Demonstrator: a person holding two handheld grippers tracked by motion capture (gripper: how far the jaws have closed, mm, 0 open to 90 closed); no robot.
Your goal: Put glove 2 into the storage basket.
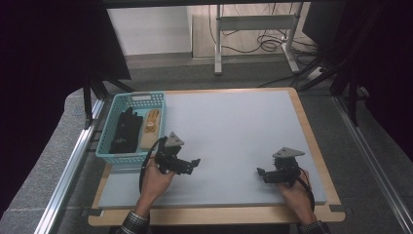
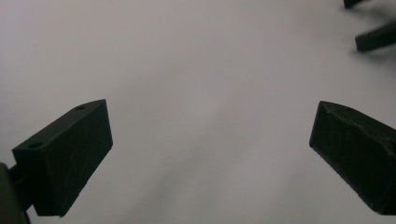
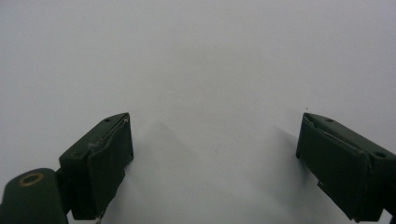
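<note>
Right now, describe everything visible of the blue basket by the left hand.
The blue basket is a rectangular, light blue, plastic-looking tray with perforated lattice walls and a handle slot in its far rim. It sits upright at the table's left edge, partly overhanging the grey mat. Inside lie a black glove and, beside it, a tan glove-like item. The left tool, open, hovers just beyond its near right corner.
</note>
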